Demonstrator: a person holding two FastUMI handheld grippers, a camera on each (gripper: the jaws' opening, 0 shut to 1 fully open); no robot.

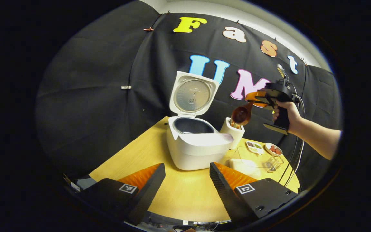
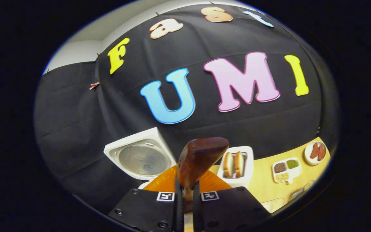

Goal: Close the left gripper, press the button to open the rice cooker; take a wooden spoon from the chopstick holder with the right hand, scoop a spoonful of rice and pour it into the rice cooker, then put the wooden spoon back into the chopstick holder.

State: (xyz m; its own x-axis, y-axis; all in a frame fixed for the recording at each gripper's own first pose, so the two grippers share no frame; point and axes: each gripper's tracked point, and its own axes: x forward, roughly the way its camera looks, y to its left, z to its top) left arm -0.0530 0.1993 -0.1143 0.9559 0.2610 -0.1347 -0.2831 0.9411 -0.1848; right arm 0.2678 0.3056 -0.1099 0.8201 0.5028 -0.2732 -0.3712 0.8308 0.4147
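The white rice cooker (image 1: 195,145) stands on the wooden table with its lid (image 1: 192,94) raised and its dark inner pot showing. My left gripper (image 1: 187,180) hovers low in front of it, open, nothing between its fingers. To the cooker's right stands the white chopstick holder (image 1: 233,132). Above it, a hand holds my right gripper (image 1: 256,96), shut on the handle of the dark wooden spoon (image 1: 242,115). In the right gripper view the spoon (image 2: 198,158) rises from between the fingers of my right gripper (image 2: 185,196), with the holder (image 2: 238,166) and lid (image 2: 142,159) beyond.
Right of the holder lie a divided dish of grains (image 1: 255,147), a small plate of red food (image 1: 273,149), a clear container (image 1: 246,158) and a small wire rack (image 1: 274,163). A cable (image 1: 293,158) hangs down from the right gripper. The table's edge (image 1: 124,151) runs diagonally at left.
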